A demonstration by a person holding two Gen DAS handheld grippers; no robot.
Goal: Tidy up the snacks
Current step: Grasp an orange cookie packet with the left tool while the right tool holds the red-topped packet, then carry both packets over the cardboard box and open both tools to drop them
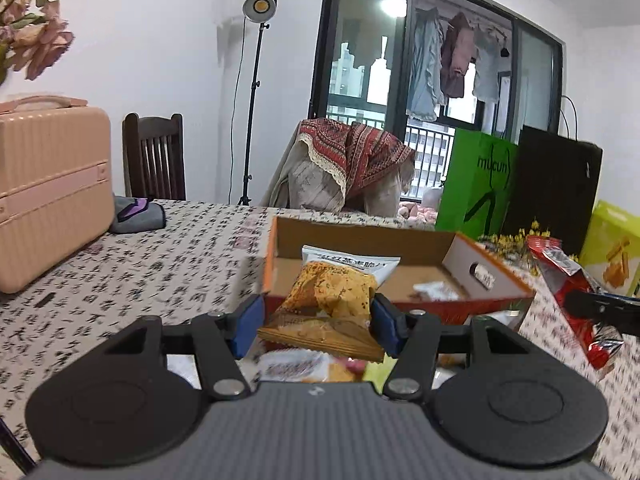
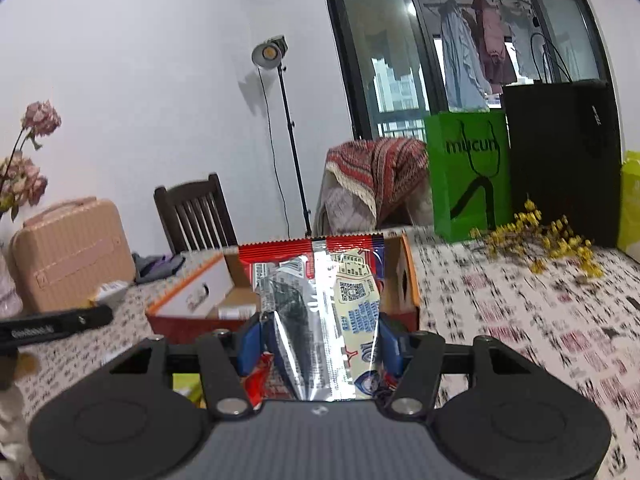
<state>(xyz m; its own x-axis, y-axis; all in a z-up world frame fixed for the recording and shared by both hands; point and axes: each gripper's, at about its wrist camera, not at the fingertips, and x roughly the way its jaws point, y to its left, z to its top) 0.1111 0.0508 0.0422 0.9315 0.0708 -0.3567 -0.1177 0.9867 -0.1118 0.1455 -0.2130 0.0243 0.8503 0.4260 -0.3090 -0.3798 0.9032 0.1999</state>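
Progress: partway, by my reading. Your left gripper [image 1: 318, 322] has its jaws clenched on an orange snack packet [image 1: 328, 308], held above the desk [image 1: 140, 272] just short of the cardboard box [image 1: 360, 236]. Your right gripper [image 2: 318, 340] grips a red-and-silver packet [image 2: 320, 304] upright, also near the box. Inside the box lie a white packet [image 1: 352, 258] and another small white one [image 1: 436, 290]. Both carried packets are not yet in. More wrappers show under each gripper; count unclear, so some sorting probably remains.
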